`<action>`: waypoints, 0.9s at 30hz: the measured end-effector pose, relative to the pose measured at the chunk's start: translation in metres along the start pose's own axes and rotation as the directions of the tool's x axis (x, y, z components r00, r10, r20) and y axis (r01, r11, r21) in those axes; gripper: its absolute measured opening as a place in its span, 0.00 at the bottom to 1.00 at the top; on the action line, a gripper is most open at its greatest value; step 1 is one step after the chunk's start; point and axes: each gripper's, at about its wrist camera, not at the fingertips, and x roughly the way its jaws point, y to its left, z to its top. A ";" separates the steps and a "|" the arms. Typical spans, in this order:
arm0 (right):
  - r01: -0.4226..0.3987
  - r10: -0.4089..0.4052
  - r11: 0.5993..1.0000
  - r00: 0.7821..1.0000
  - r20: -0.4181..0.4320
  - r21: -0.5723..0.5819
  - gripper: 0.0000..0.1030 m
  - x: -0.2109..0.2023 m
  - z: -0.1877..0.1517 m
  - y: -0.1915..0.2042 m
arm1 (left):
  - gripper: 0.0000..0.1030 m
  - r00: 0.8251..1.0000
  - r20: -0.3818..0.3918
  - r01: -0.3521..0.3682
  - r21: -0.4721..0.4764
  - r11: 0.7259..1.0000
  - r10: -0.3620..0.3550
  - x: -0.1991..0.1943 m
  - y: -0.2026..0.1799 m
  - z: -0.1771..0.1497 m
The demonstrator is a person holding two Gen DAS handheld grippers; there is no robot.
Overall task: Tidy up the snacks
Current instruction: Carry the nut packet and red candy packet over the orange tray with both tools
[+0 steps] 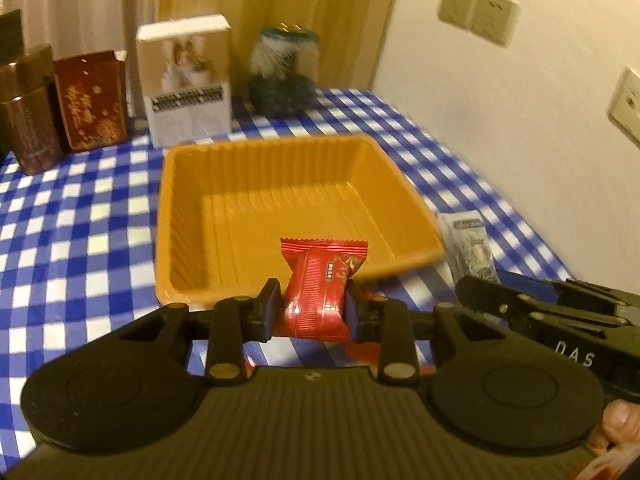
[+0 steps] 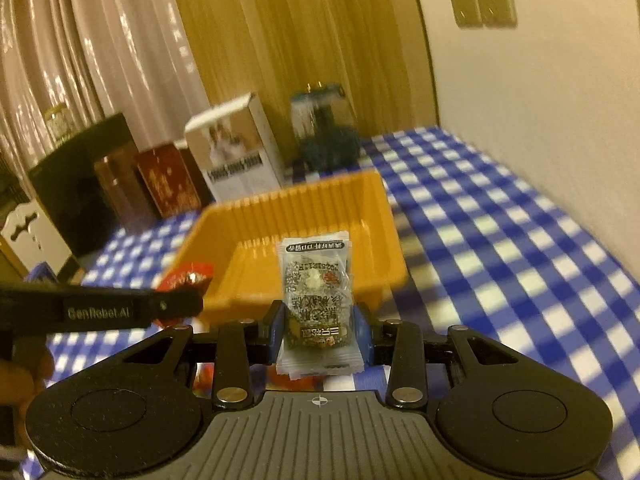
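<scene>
Desk, blue-and-white checked cloth: empty orange ribbed plastic tray. Before tray, left tongs clamp red foil snack packet, long axis trayward; right tongs clamp clear seed-snack sachet, likewise.

Both wrist views low, close, facing orange tray

The tray sits on the table, near its right edge by the wall. Behind the tray, along the back edge, stand a tin, a box, a bigger box and a jar, in a row from left to right. In front of the tray, the left gripper holds a candy up, and the right gripper holds a packet beside it.
</scene>
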 end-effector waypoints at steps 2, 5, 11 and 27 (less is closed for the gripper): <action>-0.014 0.014 1.000 1.000 0.017 -0.004 0.36 0.009 0.013 0.000 | 0.29 1.000 0.020 -0.010 -0.023 1.000 0.011 0.003 0.003 0.008; -0.015 0.016 1.000 1.000 0.027 -0.009 0.36 0.028 0.029 -0.002 | 0.29 0.998 0.043 -0.031 -0.050 0.998 0.033 0.012 0.009 0.019; -0.004 0.004 1.000 1.000 0.012 -0.017 0.36 0.067 0.049 -0.014 | 0.29 0.996 0.068 -0.044 -0.113 0.993 0.052 0.038 0.015 0.030; -0.009 0.010 1.000 0.999 -0.034 0.025 0.36 0.110 0.047 -0.029 | 0.32 0.996 0.061 -0.054 -0.184 0.981 0.066 0.080 0.026 0.023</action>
